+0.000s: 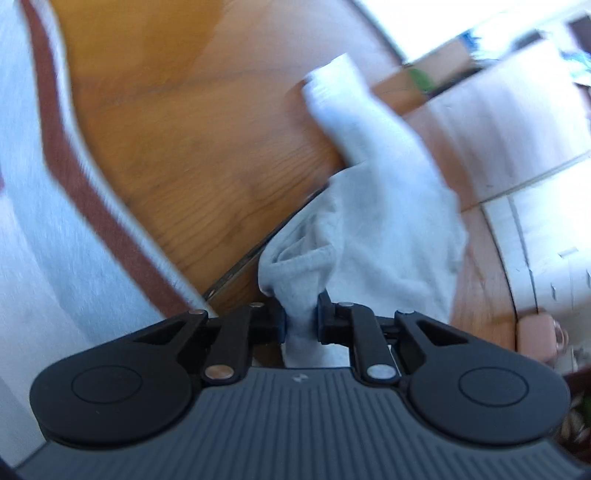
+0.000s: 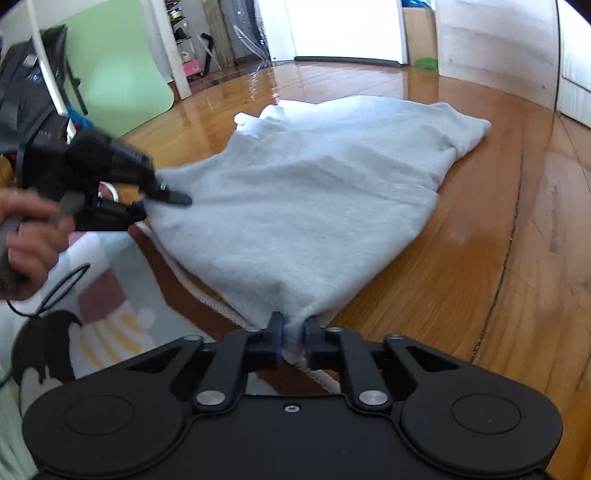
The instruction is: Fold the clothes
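A light grey garment [image 2: 306,206] lies spread over the wooden floor [image 2: 461,280], stretched between both grippers. My right gripper [image 2: 293,338] is shut on its near hem, the cloth bunched between the pads. My left gripper [image 1: 301,319] is shut on a fold of the same grey garment [image 1: 373,221], which hangs bunched ahead of it, a ribbed cuff sticking up at its far end. In the right wrist view the left gripper [image 2: 147,208] shows at the left, held by a hand [image 2: 26,240], pinching the garment's left edge.
A grey rug with a brown border [image 1: 74,177] covers the floor near me; its printed pattern [image 2: 103,317] shows under the right gripper. A green panel [image 2: 118,70], black bag, shelves and a cardboard box [image 2: 419,35] stand at the room's far side. A black cable loops on the rug.
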Demonstrator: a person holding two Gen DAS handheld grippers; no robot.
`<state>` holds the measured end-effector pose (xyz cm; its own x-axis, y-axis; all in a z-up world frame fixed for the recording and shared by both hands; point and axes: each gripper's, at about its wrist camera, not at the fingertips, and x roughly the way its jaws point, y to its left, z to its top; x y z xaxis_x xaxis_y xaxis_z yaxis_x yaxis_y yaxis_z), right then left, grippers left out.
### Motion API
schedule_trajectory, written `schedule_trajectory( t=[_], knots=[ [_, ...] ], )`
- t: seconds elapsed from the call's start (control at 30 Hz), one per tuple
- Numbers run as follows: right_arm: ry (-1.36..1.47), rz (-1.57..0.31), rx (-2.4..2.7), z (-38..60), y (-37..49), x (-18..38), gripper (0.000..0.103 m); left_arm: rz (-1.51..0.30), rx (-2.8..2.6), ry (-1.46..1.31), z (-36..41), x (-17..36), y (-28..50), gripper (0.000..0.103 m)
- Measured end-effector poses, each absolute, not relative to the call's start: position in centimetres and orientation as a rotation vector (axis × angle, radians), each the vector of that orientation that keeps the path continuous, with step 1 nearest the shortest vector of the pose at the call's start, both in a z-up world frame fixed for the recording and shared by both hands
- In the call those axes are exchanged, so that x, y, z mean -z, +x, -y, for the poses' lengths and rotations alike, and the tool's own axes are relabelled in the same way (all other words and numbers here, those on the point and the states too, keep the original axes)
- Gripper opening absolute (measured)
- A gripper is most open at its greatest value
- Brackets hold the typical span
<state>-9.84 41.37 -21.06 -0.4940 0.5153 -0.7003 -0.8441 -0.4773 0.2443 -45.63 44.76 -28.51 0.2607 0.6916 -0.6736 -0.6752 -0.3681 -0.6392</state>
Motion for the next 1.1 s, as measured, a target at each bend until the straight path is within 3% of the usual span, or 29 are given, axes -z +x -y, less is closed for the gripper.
schedule_trajectory(
  t=[0.17,0.3,0.4,0.47,0.6,0.73,0.9,0.93,1.0,1.1],
  knots=[
    [-0.694,-0.914,-2.092,-42.4,-8.5,16.1,0.008,-0.011,-1.392,-1.346,-42.3,24.5,-46.5,0.010],
    [-0.792,-1.174,-2.201,-41.4,-7.3,14.3,0.006,-0.347,-1.482,-1.325,-39.9,22.2,-45.2,0.010],
    [-0.909,-1.319,-2.138,-40.0,-6.8,16.8,0.006,-0.728,-1.532,-1.274,-38.6,23.9,-43.2,0.023],
    [-1.019,-1.339,-2.007,-39.9,-6.6,18.8,0.008,-0.957,-1.501,-1.191,-37.7,25.2,-41.9,0.041],
    [-0.965,-1.207,-1.928,-41.9,-5.1,18.9,0.014,-0.818,-1.513,-1.016,-38.1,21.6,-41.8,0.050],
    [-0.666,-1.185,-1.930,-45.0,-4.2,18.9,0.039,-0.636,-1.430,-0.914,-41.3,19.7,-40.5,0.055],
    [-0.607,-1.164,-1.893,-48.4,-6.0,21.8,0.040,-0.624,-1.253,-1.033,-45.6,23.9,-38.5,0.052],
    [-0.612,-1.151,-1.905,-48.7,-6.1,22.1,0.037,-0.641,-1.246,-1.053,-46.0,25.1,-38.4,0.051],
    [-0.550,-1.087,-1.929,-48.3,-5.9,21.7,0.011,-0.651,-1.286,-1.018,-45.8,25.9,-38.3,0.043],
    [-0.465,-1.003,-1.950,-47.3,-5.3,20.7,0.007,-0.686,-1.420,-0.935,-45.9,25.5,-39.1,0.031]
  ],
)
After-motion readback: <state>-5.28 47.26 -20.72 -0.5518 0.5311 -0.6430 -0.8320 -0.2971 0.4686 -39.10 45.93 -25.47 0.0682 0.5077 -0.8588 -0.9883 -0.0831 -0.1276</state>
